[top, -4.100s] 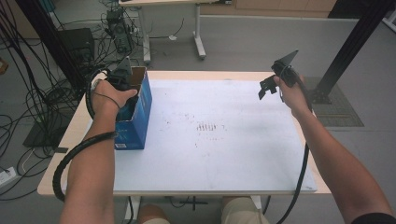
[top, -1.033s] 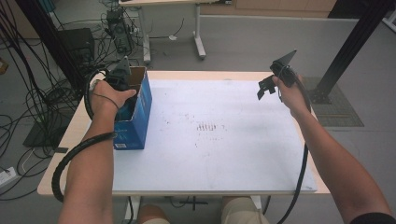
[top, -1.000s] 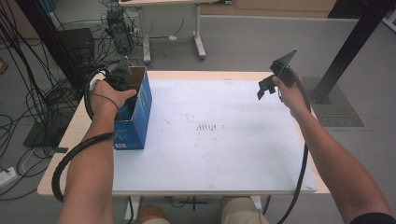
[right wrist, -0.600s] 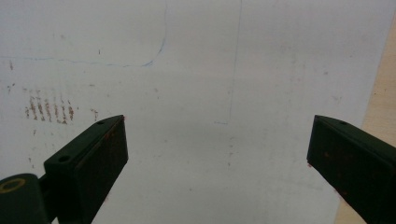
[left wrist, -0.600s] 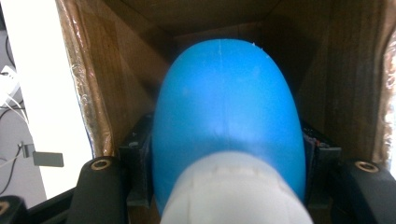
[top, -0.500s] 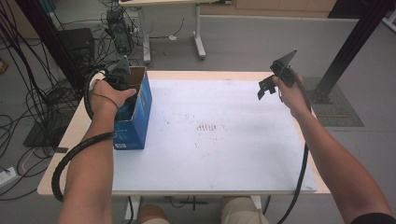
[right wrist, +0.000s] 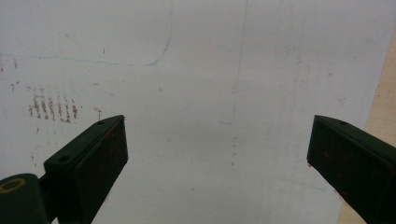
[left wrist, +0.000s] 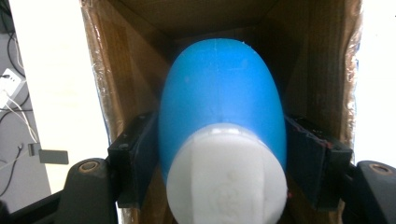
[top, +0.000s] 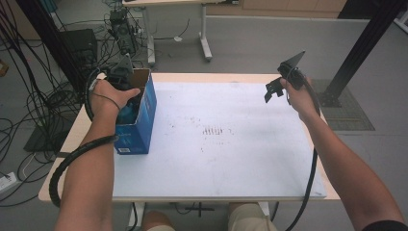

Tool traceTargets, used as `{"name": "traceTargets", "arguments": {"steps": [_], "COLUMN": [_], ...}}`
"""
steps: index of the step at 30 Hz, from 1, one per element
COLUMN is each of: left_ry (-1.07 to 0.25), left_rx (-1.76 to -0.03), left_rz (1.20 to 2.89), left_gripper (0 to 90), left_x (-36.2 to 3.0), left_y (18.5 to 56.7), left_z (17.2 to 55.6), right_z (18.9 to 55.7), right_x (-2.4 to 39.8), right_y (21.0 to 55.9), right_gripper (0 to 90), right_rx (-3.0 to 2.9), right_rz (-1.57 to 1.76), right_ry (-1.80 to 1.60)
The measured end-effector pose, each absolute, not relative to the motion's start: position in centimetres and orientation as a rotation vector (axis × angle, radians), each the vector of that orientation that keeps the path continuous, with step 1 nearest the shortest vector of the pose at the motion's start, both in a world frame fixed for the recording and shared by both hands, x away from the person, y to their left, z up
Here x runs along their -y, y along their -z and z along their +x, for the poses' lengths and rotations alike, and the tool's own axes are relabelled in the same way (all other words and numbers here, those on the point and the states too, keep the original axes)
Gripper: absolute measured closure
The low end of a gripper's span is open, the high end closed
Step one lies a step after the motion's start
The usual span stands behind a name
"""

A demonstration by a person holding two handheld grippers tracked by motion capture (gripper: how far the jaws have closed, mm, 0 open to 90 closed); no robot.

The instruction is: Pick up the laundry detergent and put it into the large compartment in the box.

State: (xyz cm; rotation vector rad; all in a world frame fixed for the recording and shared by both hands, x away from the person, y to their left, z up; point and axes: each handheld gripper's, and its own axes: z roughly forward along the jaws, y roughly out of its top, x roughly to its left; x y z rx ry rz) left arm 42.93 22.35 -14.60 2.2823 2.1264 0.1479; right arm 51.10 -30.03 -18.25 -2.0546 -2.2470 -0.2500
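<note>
Blue plastic bottle (left wrist: 222,107) with a white cap (left wrist: 227,179) sits between the left gripper's (left wrist: 219,158) just-opening jaws, inside the blue cardboard box (top: 139,115) at the table's (top: 216,163) left edge. Smooth, rounded and probably light, it could slip; grip the flatter sides below the cap. Right gripper (right wrist: 217,154) hangs released, holding nothing.

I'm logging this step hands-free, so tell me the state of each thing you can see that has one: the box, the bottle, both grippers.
Blue box: upright at the table's left edge, top open.
Blue bottle: inside the box, white cap toward the camera, between the left jaws.
Left gripper: reaching into the box, jaws just been opening, pads beside the bottle; contact unclear.
Right gripper: open, holding nothing, above the white table top.
</note>
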Motion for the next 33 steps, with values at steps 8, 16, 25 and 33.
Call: {"name": "traceTargets", "arguments": {"steps": [8, 16, 25, 33], "left_ry": [-0.158, -0.181, -0.188, -0.184], "left_rx": [-2.124, -2.092, -1.992, -1.851], "left_rz": [2.283, 2.304, 2.330, 2.386], "left_gripper": [29.8, 26.8, 22.0, 19.1], "left_x": [-22.4, -22.3, -21.5, -19.8], "left_y": [13.7, 11.8, 9.0, 7.4], "left_z": [42.5, 41.8, 41.1, 40.3], "right_z": [51.2, 51.2, 51.3, 51.3], "right_x": [29.7, 29.4, 29.2, 28.9], "right_y": [18.2, 18.2, 18.3, 18.3], "right_gripper": [5.2, 5.2, 5.2, 5.1], "right_rx": [2.257, 2.259, 2.258, 2.247], "right_rz": [-2.044, -2.042, -2.045, -2.056], "right_ry": [0.248, 0.242, 0.232, 0.231]}}
